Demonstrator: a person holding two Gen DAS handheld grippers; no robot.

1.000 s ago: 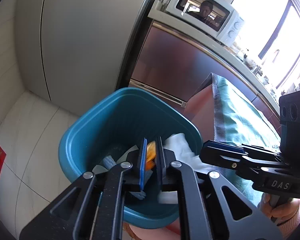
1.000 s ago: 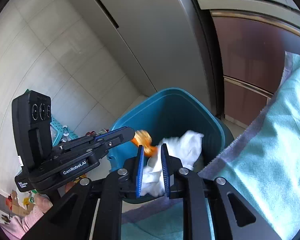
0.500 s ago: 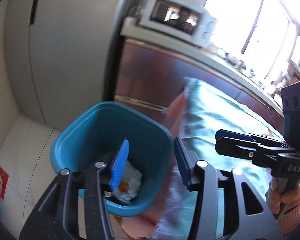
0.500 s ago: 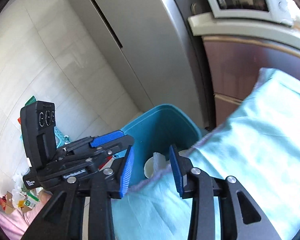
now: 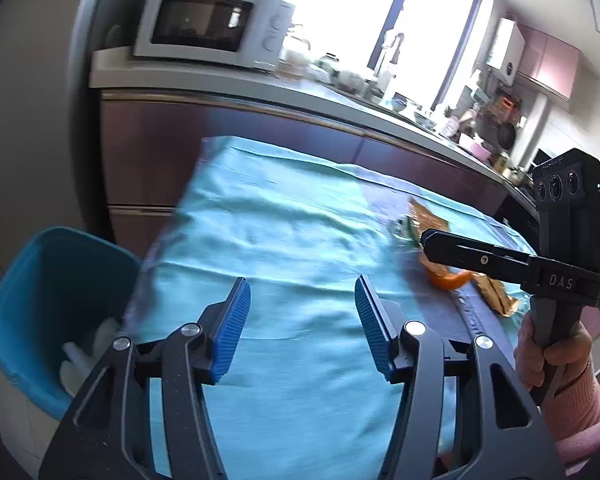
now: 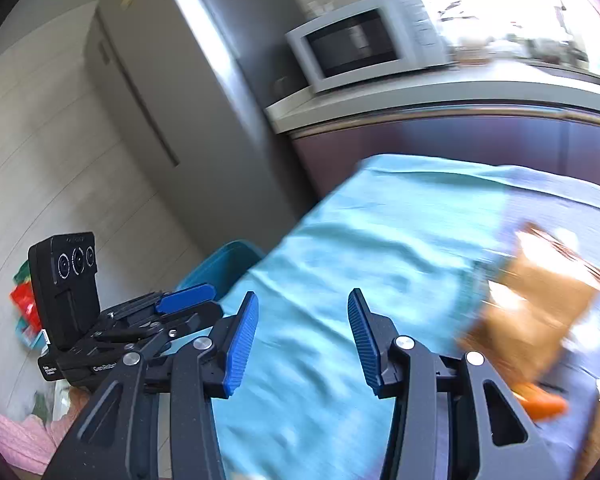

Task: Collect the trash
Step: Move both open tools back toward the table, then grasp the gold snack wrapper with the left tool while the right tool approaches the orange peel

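- The left claw (image 5: 302, 320) hangs over the light blue cloth (image 5: 292, 240) on the desk, its blue pads spread apart with only cloth showing between them; its jaws have just been opening.
- The right claw (image 6: 298, 334) is likewise over the cloth, pads apart and empty, and its jaws have also just been opening.
- The teal bin (image 5: 40, 280) stands on the floor just beside the cloth's left edge, below the desk top; white crumpled trash (image 5: 88, 352) lies inside it against the near wall.
- In the right wrist view only a slice of the bin's rim (image 6: 224, 264) shows, past the cloth's left edge and behind the other claw.
- Trash left on the desk lies toward the cloth's right side: a brown wrapper (image 6: 540, 308), blurred, and an orange scrap (image 6: 544, 404) nearer to the camera than the wrapper.
- In the left wrist view the orange scrap (image 5: 448, 278) lies just under the right claw's fingertips (image 5: 430, 240), with brown packaging partly hidden beside and behind them.
- A hand (image 5: 548, 356) in a pink sleeve grips the right claw's handle, to the right of the cloth.
- Beyond the cloth's far edge a white microwave (image 5: 212, 26) sits on a counter.
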